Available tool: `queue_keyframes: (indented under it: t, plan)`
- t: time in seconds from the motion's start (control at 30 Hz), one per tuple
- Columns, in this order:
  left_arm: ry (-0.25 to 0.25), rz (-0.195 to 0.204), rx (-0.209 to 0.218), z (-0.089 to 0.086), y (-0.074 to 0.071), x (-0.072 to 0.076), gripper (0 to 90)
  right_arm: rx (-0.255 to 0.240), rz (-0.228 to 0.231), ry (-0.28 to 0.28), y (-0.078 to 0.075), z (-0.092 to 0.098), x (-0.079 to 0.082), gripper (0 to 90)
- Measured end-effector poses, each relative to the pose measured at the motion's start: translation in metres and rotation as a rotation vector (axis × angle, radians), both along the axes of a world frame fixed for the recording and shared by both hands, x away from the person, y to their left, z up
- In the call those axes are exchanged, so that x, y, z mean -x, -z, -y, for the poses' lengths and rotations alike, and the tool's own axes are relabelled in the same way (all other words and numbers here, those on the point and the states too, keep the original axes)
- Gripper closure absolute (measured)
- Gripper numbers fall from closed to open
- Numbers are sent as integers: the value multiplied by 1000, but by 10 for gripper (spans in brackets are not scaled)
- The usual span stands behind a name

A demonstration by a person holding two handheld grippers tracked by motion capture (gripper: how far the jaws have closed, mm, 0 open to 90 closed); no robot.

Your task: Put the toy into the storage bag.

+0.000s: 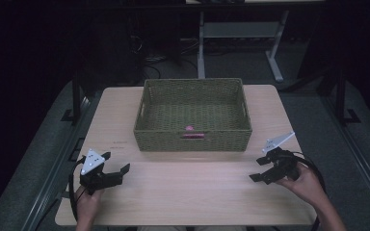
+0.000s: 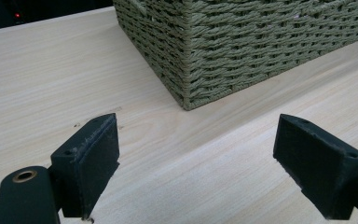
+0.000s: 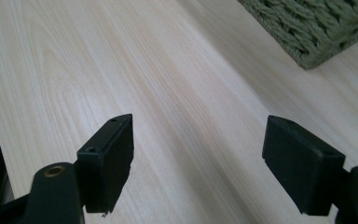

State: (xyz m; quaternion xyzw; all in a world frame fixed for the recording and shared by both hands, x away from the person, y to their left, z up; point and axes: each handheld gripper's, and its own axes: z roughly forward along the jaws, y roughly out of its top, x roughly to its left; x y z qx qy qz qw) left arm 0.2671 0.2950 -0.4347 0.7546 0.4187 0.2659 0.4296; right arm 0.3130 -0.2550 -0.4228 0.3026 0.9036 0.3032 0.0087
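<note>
A green woven basket (image 1: 192,139) stands at the back middle of the light wooden table (image 1: 188,192), with a small pink thing (image 1: 189,128) inside near its front wall. My left gripper (image 1: 115,163) rests low at the table's front left, open, nothing between its jaws; in the left gripper view the gripper (image 2: 196,158) faces the basket's near corner (image 2: 186,70). My right gripper (image 1: 258,169) is at the front right, open and empty. In the right gripper view the gripper (image 3: 198,161) hovers over bare wood with a basket corner (image 3: 317,28) at the upper right.
A pink label (image 1: 192,136) sits on the basket's front wall. Dark floor, cables and a grey desk frame (image 1: 241,43) lie beyond the table's far edge. Bare wood spreads between the two grippers in front of the basket.
</note>
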Motion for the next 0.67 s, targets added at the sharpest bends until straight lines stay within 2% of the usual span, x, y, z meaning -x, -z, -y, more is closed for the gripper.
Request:
queue_keyframes:
  t: [0.37,0.67]
  plan:
    - [-2,-1,3,0,0,0,139,3,-11,26,11,8,14,237]
    - [2,0,1,1,0,0,139,-4,2,39,16,10,29,230]
